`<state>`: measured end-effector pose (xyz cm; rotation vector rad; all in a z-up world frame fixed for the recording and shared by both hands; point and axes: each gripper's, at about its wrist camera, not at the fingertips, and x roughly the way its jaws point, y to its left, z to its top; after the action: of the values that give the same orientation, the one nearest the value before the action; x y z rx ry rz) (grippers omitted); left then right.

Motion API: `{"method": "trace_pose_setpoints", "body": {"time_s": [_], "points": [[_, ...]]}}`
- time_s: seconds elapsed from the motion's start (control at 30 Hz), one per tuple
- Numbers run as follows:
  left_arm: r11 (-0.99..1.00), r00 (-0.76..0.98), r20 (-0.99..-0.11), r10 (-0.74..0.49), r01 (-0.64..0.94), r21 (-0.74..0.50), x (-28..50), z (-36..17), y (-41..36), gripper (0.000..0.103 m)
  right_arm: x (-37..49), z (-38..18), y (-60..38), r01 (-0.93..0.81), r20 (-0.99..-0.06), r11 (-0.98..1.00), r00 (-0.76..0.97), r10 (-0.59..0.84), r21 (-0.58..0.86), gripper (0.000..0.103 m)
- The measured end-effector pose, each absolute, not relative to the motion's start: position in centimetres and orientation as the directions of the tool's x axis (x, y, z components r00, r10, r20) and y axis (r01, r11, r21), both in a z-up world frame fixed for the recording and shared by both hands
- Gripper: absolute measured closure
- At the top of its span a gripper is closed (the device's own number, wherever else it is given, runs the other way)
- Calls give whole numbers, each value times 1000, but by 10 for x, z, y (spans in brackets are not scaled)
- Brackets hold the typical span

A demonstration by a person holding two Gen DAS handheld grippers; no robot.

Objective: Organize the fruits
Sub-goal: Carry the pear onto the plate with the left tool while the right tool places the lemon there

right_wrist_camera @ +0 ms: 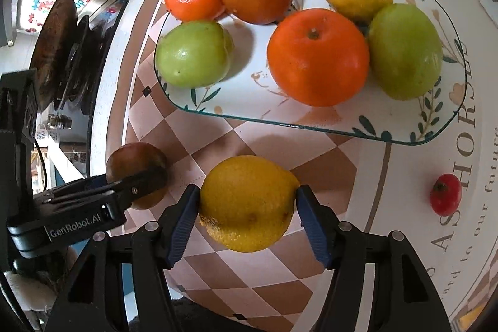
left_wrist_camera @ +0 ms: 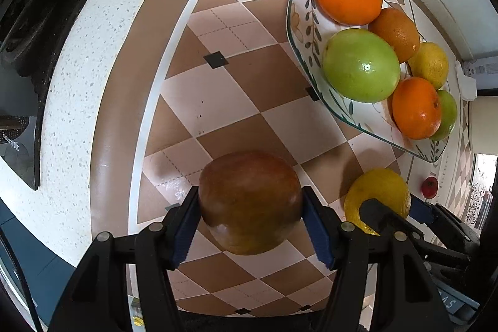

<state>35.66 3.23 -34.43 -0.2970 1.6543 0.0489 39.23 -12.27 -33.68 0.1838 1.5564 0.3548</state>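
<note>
Both hands are at the picking step. The left gripper (left_wrist_camera: pixel 250 223) has its blue-padded fingers (left_wrist_camera: pixel 183 232) closed on a dark reddish-brown round fruit (left_wrist_camera: pixel 249 201), and the right gripper (right_wrist_camera: pixel 247 217) has its fingers (right_wrist_camera: pixel 182 226) pressed on the two sides of a yellow lemon (right_wrist_camera: pixel 247 201). Both fruits are low over the brown-and-cream checked surface (left_wrist_camera: pixel 218 101), just in front of the clear glass plate with leaf pattern (right_wrist_camera: pixel 311 120). Whether they are already lifted I cannot tell.

The plate carries six fruits already: oranges, green ones and a yellow one. The next move, I judge, is to raise each fruit over the rim and set it in a free place, probably the near edge, without pushing the others.

The left gripper's body reads "GenRobot.AI". The cloth near the small red fruit (right_wrist_camera: pixel 445 193) shows large letters, partly "HORSE", and "to our future".
</note>
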Motion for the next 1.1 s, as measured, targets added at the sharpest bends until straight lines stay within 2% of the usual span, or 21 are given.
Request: {"method": "trace_pose_setpoints", "body": {"time_s": [0.2,0.4,0.57,0.67,0.9,1.1], "points": [[945,-22,-975,-220,-254,-207,381,-305,59,43,384,-329,-133,-52,-930,929,16,368,367,39],[929,91,-967,-236,-272,-252,427,-263,70,42,391,-295,-159,15,-890,894,103,444,448,39],[931,91,-972,-217,-281,-234,474,-275,72,42,410,-256,-200,68,-865,877,217,453,476,39],[936,75,-974,-212,-272,-225,490,-290,67,42,434,-241,-238,107,-881,900,284,379,422,39],[939,33,-975,-219,-263,-220,491,-309,54,42,494,-258,-282,164,-927,939,282,247,301,39],[918,11,-961,-276,-292,-267,488,-318,49,42,517,-276,-275,129,-944,959,248,216,253,39]]}}
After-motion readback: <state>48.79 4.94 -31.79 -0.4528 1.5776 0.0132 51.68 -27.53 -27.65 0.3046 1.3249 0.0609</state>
